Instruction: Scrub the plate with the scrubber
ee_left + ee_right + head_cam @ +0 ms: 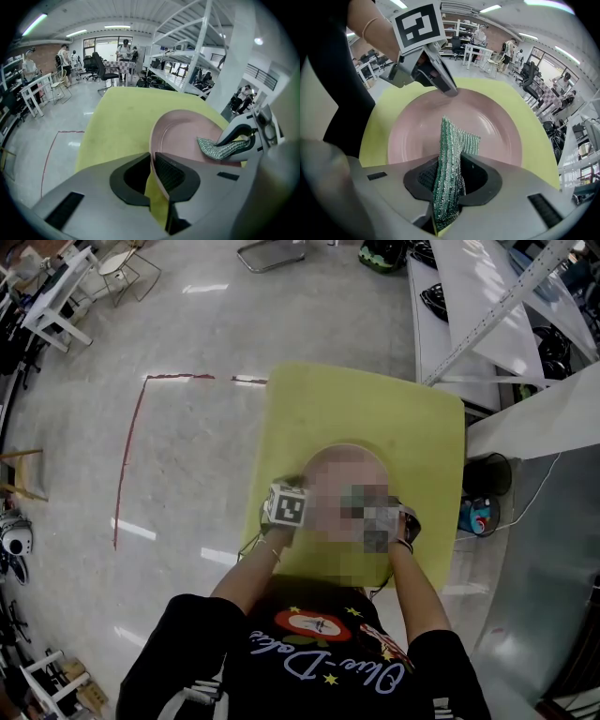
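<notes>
The left gripper [153, 174] has its fingers clenched on the rim of the pink plate [180, 133]. The plate sits in the middle of the yellow-green worktop [119, 119]. In the right gripper view that grip falls at about 11 o'clock on the plate's rim. The right gripper [447, 187] has its fingers clenched on the green mesh scrubber [451, 154], which stands on edge between them. The scrubber's free end reaches into the plate's well, just on the 6 o'clock side of centre. From the left gripper view, the scrubber lies flat against the plate's face at 3 o'clock.
</notes>
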